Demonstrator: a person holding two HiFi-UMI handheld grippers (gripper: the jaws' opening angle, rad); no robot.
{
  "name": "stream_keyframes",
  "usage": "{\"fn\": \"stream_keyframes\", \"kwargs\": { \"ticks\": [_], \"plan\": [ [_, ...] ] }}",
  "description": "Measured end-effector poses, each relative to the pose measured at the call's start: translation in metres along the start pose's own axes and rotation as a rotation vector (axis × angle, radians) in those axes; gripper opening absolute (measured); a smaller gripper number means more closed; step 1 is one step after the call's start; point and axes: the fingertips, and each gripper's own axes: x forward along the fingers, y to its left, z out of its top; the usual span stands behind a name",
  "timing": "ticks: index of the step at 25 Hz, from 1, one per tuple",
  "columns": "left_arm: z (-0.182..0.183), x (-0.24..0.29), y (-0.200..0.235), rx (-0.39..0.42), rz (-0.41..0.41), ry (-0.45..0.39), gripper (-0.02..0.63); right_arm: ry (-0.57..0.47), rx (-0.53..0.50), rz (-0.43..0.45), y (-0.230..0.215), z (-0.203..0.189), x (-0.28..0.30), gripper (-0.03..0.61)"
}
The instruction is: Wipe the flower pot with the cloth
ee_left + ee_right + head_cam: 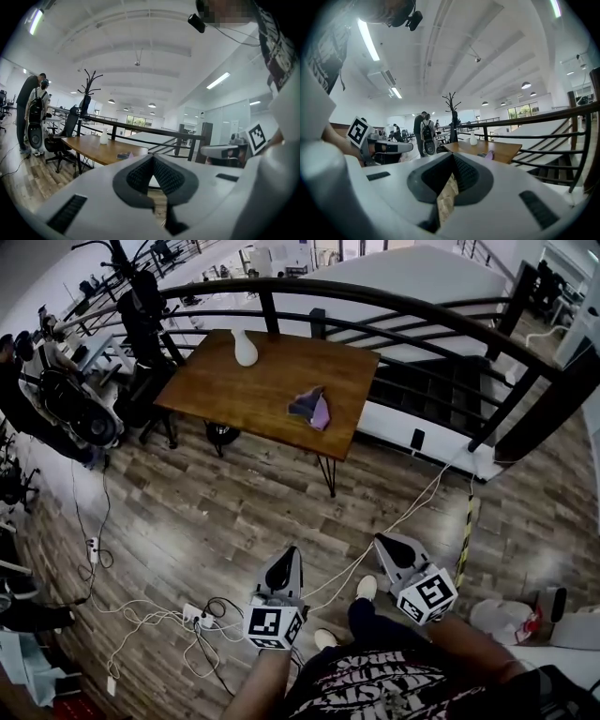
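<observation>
Flower pot (245, 349), white, smooth and narrow-necked, stands upright near the far left corner of a brown wooden table (225, 385) on thin hairpin legs. A crumpled purple-and-grey cloth (312, 409) lies well apart from it, close to the table's right edge. Over plank flooring (187, 512) strewn with white cables (375, 545), well short of the table, a person holds the left gripper (291, 554) and right gripper (384, 542). Both grey shells are clenched, ribbed black pads (166, 176) meeting at the tips, nothing between them. Each carries a cube (274, 624) printed with black-and-white square markers. Pale lettering on the person's dark shirt (375, 690) is unreadable.
</observation>
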Motion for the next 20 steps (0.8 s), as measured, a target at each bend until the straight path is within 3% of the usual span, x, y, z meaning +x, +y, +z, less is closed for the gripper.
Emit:
{"fn": "stream_keyframes", "kwargs": {
  "ticks": [6, 12, 20],
  "plan": [
    [0.025, 0.061, -0.006, 0.009, 0.012, -0.01, -0.002, -0.028, 0.015, 0.01, -0.06, 0.021, 0.019, -0.011],
    [0.048, 0.097, 0.002, 0.014, 0.089, -0.039, -0.002, -0.053, 0.045, 0.051, -0.113, 0.037, 0.041, -0.011],
    [0.071, 0.083, 0.025, 0.041, 0.18, -0.064, -0.002, -0.067, 0.062, 0.137, -0.103, 0.053, 0.071, -0.011]
  ]
}}
